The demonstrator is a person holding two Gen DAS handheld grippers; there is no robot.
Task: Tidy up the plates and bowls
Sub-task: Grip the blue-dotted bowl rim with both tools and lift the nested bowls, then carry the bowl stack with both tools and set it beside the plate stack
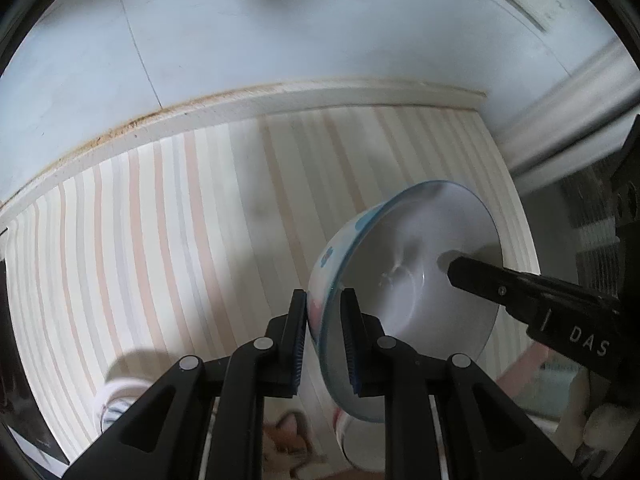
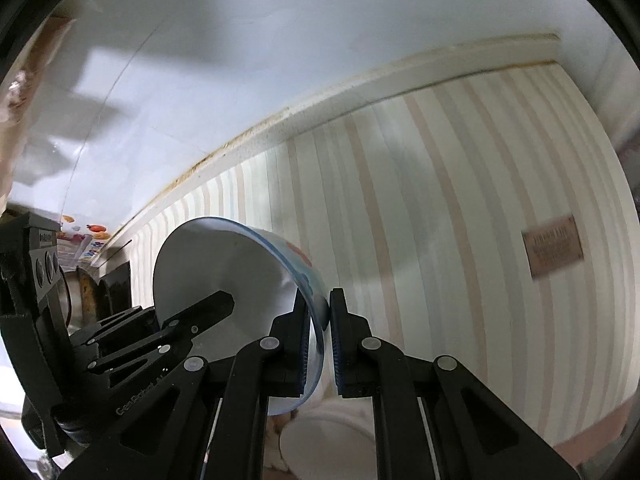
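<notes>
A white bowl (image 1: 420, 264) with a blue rim and coloured marks on its outside hangs tilted on edge over a striped surface. My left gripper (image 1: 325, 296) is shut on its near rim, one pad outside and one inside. In that view a black finger (image 1: 500, 288) of the right gripper reaches into the bowl from the right. In the right wrist view the same bowl (image 2: 224, 264) has its opposite rim pinched in my right gripper (image 2: 318, 294), which is shut on it. There the left gripper (image 2: 208, 312) comes in from the lower left, one finger lying inside the bowl.
The pink-and-cream striped surface (image 1: 180, 220) ends at a stained cream edge strip (image 1: 240, 108), with pale tiles (image 1: 280, 20) beyond. Another white dish (image 2: 332, 436) lies below the grippers. A white striped cup (image 1: 116, 400) stands lower left. A brown label (image 2: 552, 246) sits on the stripes.
</notes>
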